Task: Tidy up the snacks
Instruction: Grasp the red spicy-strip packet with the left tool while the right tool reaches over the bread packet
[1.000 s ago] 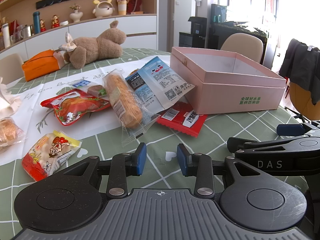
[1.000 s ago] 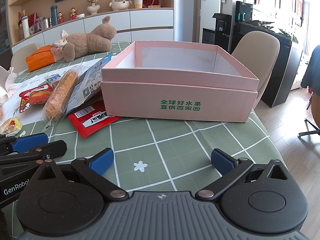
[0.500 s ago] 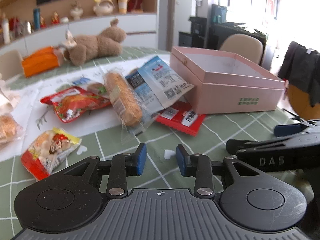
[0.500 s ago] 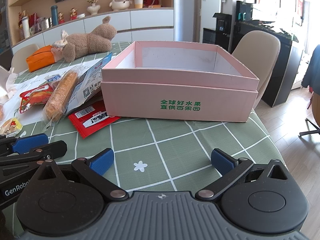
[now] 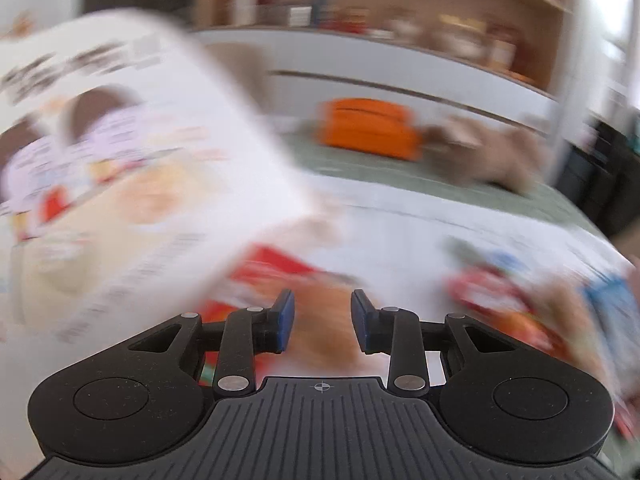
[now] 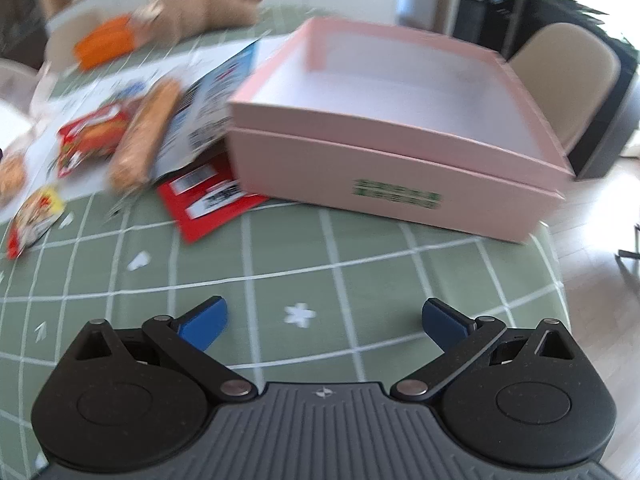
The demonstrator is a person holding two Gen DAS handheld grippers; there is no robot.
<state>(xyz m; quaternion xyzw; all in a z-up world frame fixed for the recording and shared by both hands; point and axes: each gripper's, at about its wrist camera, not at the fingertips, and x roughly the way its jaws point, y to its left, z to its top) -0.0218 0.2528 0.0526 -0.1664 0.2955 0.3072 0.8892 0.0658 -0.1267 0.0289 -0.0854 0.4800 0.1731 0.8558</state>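
Left gripper (image 5: 322, 326): jaws standing narrowly apart, gripping nothing; a blurred orange-brown snack (image 5: 332, 320) is lying just beyond the gap. Right gripper (image 6: 323, 322): jaws spread wide and empty over the tablecloth (image 6: 280, 256); one pink box (image 6: 400, 184) is sitting far and slightly right. Left of it, five packets are showing: red flat (image 6: 208, 200), blue-white (image 6: 208, 108), long bread (image 6: 146, 132), red (image 6: 90, 136), yellow-red (image 6: 34, 218).

The left gripper (image 5: 322, 326) has swung left toward the white bag (image 5: 120, 160); the right gripper (image 6: 323, 322) has risen, tilting down.
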